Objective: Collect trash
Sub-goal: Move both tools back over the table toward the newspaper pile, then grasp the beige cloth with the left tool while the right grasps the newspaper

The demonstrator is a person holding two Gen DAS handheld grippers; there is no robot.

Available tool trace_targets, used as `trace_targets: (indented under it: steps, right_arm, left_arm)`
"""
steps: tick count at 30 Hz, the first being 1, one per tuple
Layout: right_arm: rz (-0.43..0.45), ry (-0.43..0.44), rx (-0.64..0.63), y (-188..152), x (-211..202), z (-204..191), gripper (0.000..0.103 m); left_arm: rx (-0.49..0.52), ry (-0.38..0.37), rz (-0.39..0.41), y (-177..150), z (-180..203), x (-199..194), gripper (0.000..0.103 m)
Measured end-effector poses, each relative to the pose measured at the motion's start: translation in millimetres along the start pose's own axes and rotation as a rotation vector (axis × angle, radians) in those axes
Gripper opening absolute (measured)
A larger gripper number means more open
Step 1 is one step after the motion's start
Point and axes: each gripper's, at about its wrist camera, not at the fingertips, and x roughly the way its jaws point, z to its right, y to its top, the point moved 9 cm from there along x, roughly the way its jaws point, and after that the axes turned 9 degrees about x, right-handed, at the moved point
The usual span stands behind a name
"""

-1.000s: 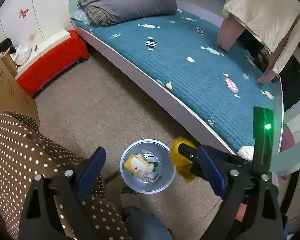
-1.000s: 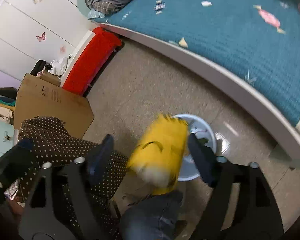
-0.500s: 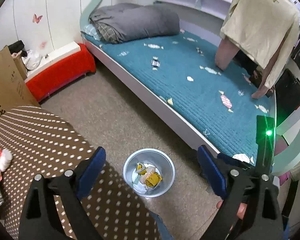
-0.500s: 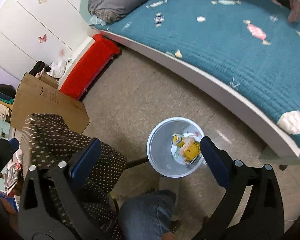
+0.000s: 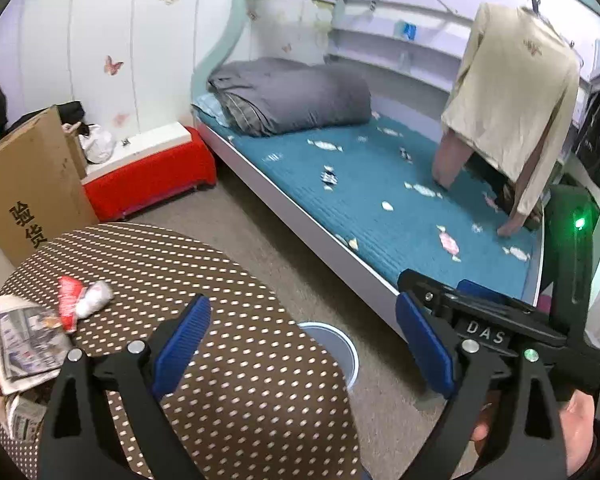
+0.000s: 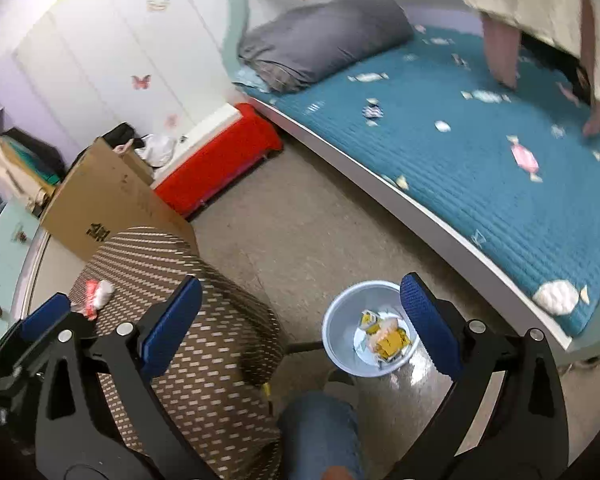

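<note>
Both tools empty, jaws apart. Left tool [image 5: 302,340] over table [image 5: 228,360]; right tool [image 6: 300,316] off table's edge, above floor by bin [image 6: 340,320].

Bin on floor beside table, wrappers inside.

Remaining trash at table's far-left edge: red-white wrapper [image 5: 82,298], newspaper wad [image 5: 24,340] just beside it. Wrapper's long axis runs roughly across left tool's line.

Judgement: trash lies forward-left of left tool; left tool nearer, should take it.

Soft, even indoor light; fisheye edges bend and darken, and the right wrist view seems slightly motion-blurred.
</note>
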Motion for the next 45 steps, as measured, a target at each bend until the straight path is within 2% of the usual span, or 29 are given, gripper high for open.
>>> trace_targets:
  steps: [12,22,35,41,45]
  right_arm:
    - [0.022,0.083,-0.148,-19.9,-21.4,-84.1,0.097]
    - [-0.031,0.181,-0.394,-73.8,-7.7,-171.2,0.097]
    - [-0.129,0.292,-0.695,-163.5,26.6,-265.2,0.097]
    - [-0.159,0.286,-0.842,-194.6,53.5,-287.2,0.097]
    - [-0.157,0.29,-0.942,-208.6,68.6,-298.3,0.097]
  left_arm:
    - [-0.109,0.127,0.089,-22.6,-69.0,-72.5,0.092]
    - [-0.247,0.267,0.122,-70.3,-146.1,-125.0,0.093]
    - [-0.424,0.405,0.093,-153.7,-240.0,-163.7,0.093]
    - [-0.492,0.455,0.047,-188.1,-276.9,-161.6,0.093]
    - [-0.518,0.461,0.021,-201.2,-295.0,-150.4,0.093]
